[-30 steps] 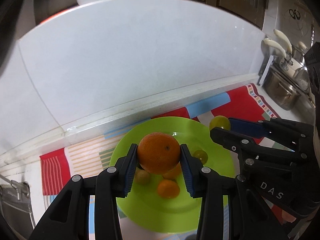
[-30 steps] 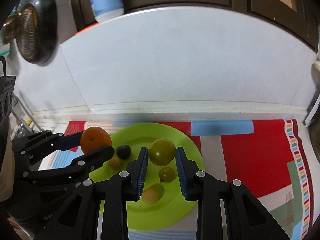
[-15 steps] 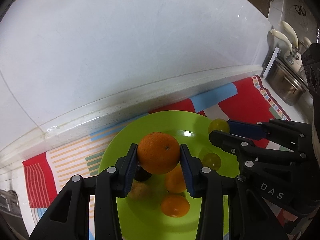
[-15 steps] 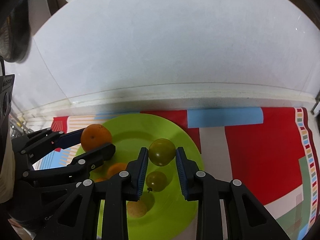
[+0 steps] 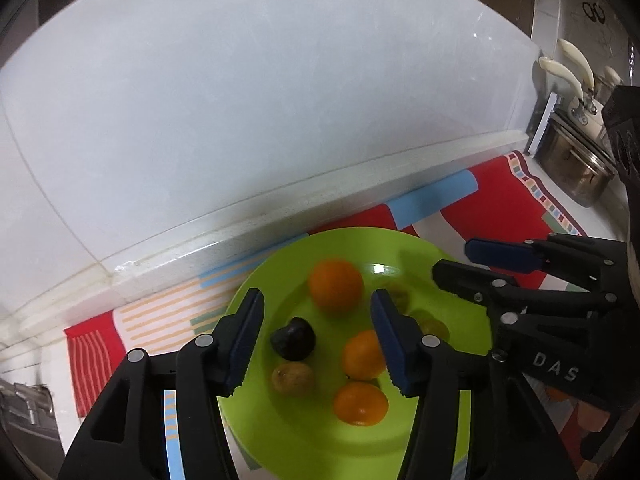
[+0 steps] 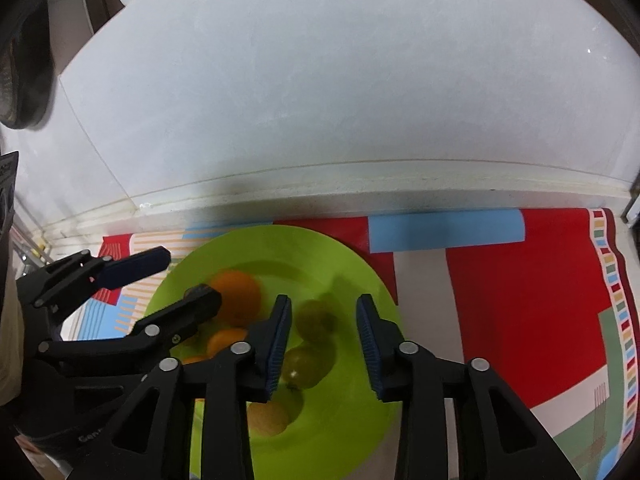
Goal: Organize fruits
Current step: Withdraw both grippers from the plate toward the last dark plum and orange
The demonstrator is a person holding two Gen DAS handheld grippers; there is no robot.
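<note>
Resting round oranges (image 5: 337, 290) on glossy plate (image 5: 400, 436)

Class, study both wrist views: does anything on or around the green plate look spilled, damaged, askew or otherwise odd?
Nothing looks spilled or damaged. All the fruit sits on the round lime-green plate. Two things stand out: the large orange and the green-yellow fruit are blurred, between the open left gripper and right gripper.

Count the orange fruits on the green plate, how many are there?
3. A big orange sits toward the back of the green plate, and two smaller ones sit nearer: one mid-plate, one at the front. Grippers may hide more.
</note>
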